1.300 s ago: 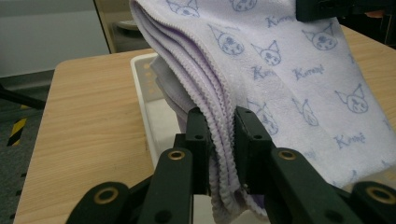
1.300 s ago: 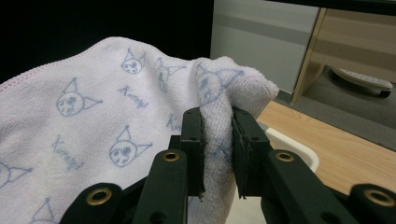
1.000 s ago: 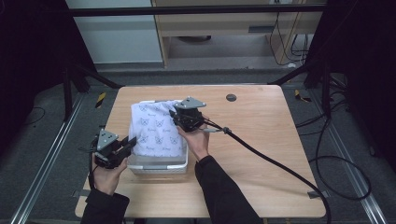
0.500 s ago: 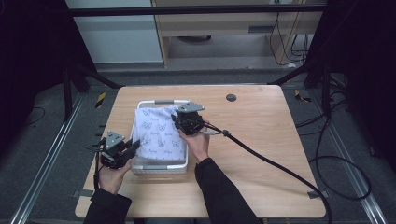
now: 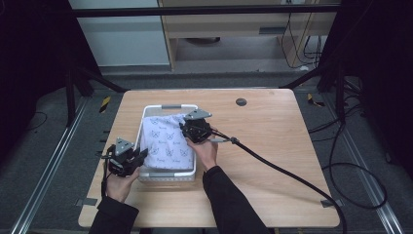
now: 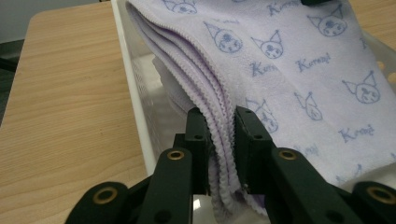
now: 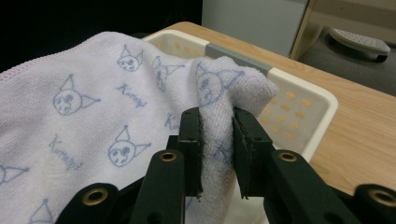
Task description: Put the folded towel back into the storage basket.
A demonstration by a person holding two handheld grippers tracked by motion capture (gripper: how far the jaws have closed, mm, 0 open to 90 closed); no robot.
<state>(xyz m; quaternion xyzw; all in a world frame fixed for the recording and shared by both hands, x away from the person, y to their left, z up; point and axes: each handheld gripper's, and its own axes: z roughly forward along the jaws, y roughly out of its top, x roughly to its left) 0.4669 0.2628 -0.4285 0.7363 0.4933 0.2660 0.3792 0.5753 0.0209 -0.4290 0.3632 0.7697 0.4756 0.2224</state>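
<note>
Towel (image 5: 168, 144) lower than a second ago, now sunk into white basket (image 5: 168, 106) on desk (image 5: 272, 146); far rim, covered before, now bare. Likely means towel being lowered in, nearly stowed.

Left tongs (image 5: 138, 158) clamped on stacked folded edges of towel (image 6: 299, 70) at near left corner, over basket wall (image 6: 128, 79). Right tongs (image 5: 187, 127) pinch bunched corner of towel (image 7: 93, 116) above far basket rim (image 7: 299, 88).

Basket holds towel, partly draped over sides; anything beneath hidden. Release of both tongs judged next.
</note>
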